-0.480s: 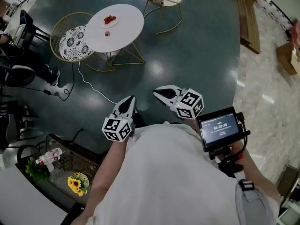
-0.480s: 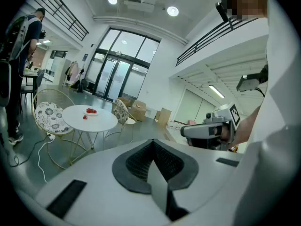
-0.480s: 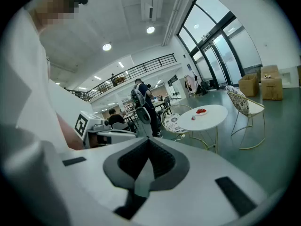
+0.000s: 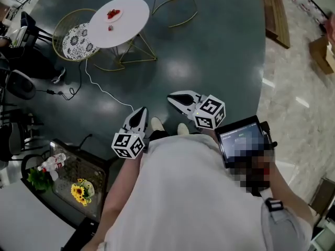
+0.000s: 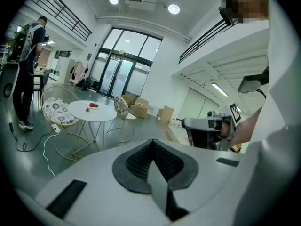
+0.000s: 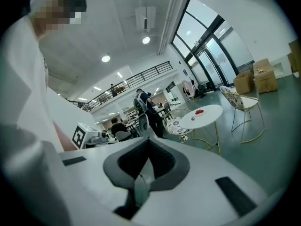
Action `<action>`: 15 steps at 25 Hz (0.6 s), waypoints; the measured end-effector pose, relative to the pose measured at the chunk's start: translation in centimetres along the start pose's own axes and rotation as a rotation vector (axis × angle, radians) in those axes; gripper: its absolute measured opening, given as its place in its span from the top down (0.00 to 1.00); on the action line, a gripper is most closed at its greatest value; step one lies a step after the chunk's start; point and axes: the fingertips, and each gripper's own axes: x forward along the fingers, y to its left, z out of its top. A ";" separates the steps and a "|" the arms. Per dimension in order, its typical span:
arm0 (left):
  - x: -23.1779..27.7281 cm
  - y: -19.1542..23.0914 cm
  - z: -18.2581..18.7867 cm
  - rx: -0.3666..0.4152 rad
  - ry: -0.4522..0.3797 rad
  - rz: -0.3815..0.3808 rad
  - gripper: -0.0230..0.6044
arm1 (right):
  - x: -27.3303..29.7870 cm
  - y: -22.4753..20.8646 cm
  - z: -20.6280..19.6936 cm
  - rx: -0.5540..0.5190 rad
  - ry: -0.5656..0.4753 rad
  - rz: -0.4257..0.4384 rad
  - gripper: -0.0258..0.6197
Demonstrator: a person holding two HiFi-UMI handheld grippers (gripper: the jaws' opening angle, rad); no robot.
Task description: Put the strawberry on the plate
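Observation:
Far off, a round white table (image 4: pixel 125 22) carries a small plate (image 4: pixel 113 14) with red strawberries on it, and one strawberry (image 4: pixel 110 28) lies loose beside the plate. The left gripper view shows that plate (image 5: pixel 93 106) and loose strawberry (image 5: pixel 87 109), and so does the right gripper view: plate (image 6: pixel 200 111), strawberry (image 6: pixel 194 114). My left gripper (image 4: pixel 140 113) and right gripper (image 4: pixel 175 99) are held close to the body over the dark floor, well short of the table. Both have their jaws together with nothing between them.
Wire chairs (image 4: pixel 73 38) with patterned cushions stand round the table. A white cable (image 4: pixel 99 90) trails across the floor. A glass-topped table with yellow flowers (image 4: pixel 78 191) and a bottle is at lower left. A wooden bench (image 4: pixel 275 14) stands upper right. People (image 6: pixel 143 105) stand beyond the table.
In the head view the table and chairs have slid up and to the left. Both grippers sit almost where they were, still empty.

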 end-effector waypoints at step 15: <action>-4.1 -0.6 -1.1 0.015 -0.018 0.078 0.95 | -0.4 3.1 -0.7 -0.030 0.013 0.032 0.95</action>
